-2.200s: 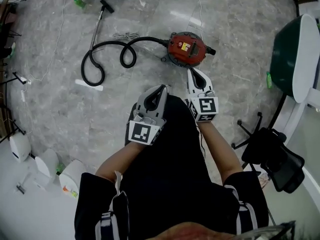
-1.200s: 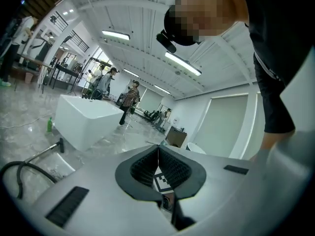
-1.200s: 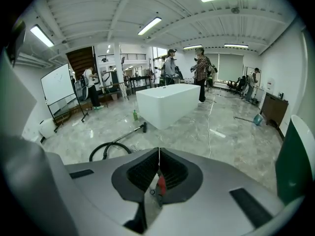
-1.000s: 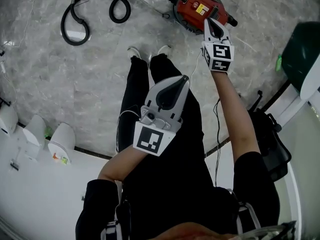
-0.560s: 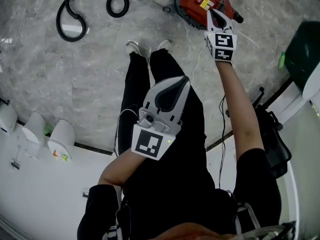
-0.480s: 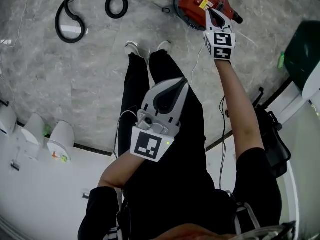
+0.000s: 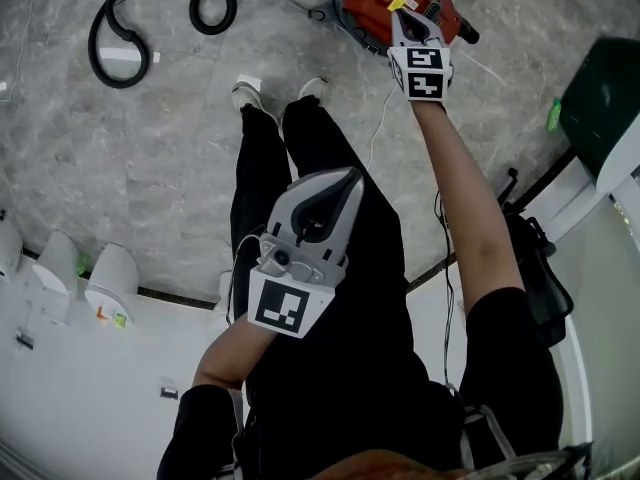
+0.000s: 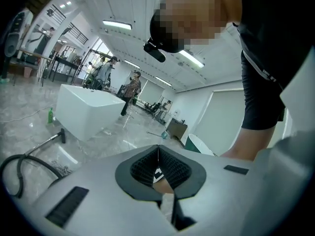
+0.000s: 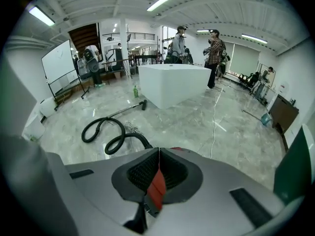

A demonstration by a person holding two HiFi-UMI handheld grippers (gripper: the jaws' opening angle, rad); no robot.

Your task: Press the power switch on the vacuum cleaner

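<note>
The vacuum cleaner point(image 7: 375, 3), a red canister on the floor, looks heavy and rigid, unlikely to slide under a push. Its switch wants pressing, not gripping. The right claw point(image 7: 402, 16), jaws together and empty, is over its top; whether they touch is unclear. The left claw point(image 7: 350, 180), likewise closed on nothing, hangs well short of it.

Head view looks steeply down; low gripper views seemingly share its hose point(image 9: 138, 136)
</note>
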